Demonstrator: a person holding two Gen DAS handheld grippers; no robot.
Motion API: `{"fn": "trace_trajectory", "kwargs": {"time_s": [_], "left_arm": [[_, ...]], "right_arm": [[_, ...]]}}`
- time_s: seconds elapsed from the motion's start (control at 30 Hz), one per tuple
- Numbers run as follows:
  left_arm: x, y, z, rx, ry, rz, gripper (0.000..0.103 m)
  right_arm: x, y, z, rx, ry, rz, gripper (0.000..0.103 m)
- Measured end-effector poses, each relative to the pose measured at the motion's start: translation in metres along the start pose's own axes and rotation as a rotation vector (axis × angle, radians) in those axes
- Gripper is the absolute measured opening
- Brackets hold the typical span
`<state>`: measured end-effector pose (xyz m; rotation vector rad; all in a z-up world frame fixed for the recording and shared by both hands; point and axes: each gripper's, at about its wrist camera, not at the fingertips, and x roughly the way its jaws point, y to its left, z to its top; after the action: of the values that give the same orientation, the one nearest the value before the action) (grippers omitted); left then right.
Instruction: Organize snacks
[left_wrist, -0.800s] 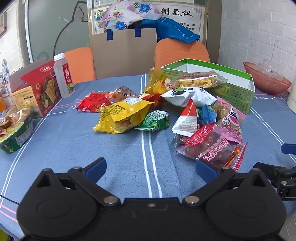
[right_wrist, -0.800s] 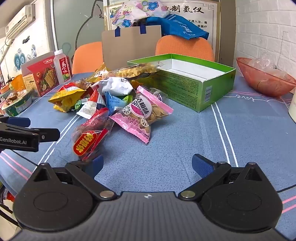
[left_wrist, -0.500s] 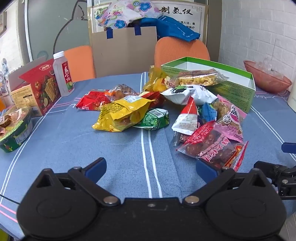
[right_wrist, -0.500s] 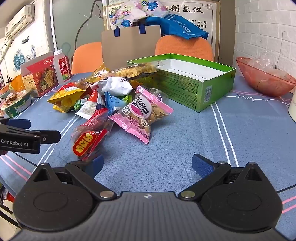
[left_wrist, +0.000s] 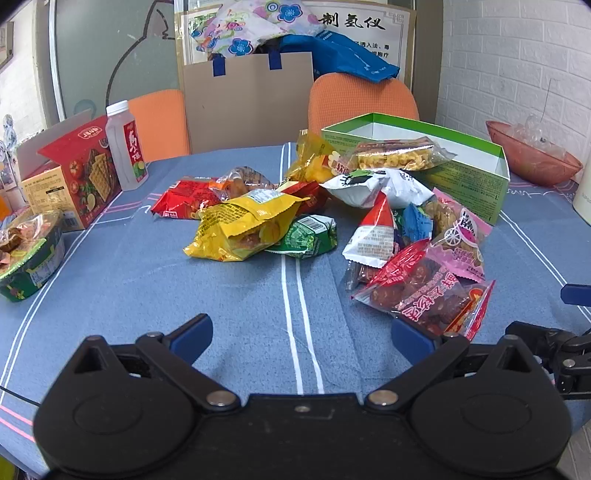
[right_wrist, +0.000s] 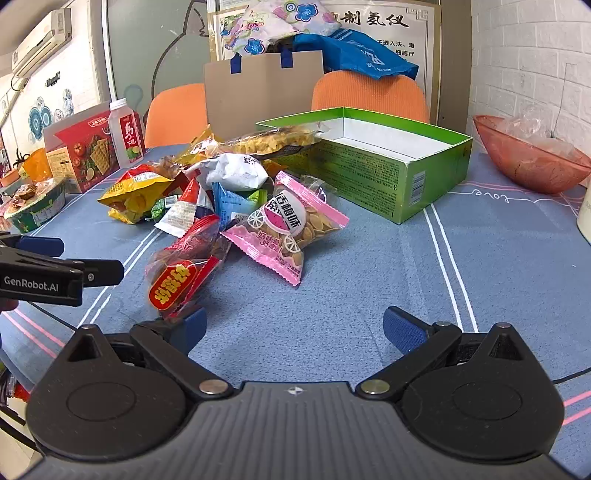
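Note:
A pile of snack packets lies mid-table: a yellow bag (left_wrist: 243, 225), a green packet (left_wrist: 310, 236), a red date packet (left_wrist: 421, 291), a pink seed packet (right_wrist: 291, 229) and a white bag (right_wrist: 232, 171). An open green box (right_wrist: 373, 162) stands behind them, with a clear snack pack (left_wrist: 399, 157) resting on its rim. My left gripper (left_wrist: 301, 330) is open and empty over bare cloth in front of the pile. My right gripper (right_wrist: 293, 326) is open and empty, its left finger beside the red date packet (right_wrist: 184, 273).
A red cracker box (left_wrist: 77, 173), a white bottle (left_wrist: 125, 147) and a green noodle bowl (left_wrist: 29, 258) stand at the left. A pink bowl (right_wrist: 528, 158) is at the right. Orange chairs (left_wrist: 362, 99) and a cardboard sheet (left_wrist: 247, 103) stand behind the blue tablecloth (left_wrist: 147, 280).
Both grippers have eased slightly forward toward the pile. Nothing was grasped or moved.

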<state>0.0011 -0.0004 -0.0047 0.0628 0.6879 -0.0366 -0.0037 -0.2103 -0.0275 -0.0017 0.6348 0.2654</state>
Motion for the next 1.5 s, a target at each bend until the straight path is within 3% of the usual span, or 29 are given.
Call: {"fn": "trace_trajectory", "kwargs": {"time_s": [1.33,1.4,1.5], "left_arm": [[0.001,0.001,0.002,-0.011,0.003,-0.011,0.103],[0.0,0.002,0.002,-0.012,-0.004,-0.027,0.103],[-0.004,0.009,0.006,-0.027,-0.021,-0.079,0.103]], "right_arm": [[0.003,0.01,0.0,-0.032,0.002,0.007,0.103],[0.002,0.012,-0.001,-0.041,-0.01,0.022,0.103],[-0.004,0.011,-0.003,-0.026,-0.088,0.115,0.103]]}}
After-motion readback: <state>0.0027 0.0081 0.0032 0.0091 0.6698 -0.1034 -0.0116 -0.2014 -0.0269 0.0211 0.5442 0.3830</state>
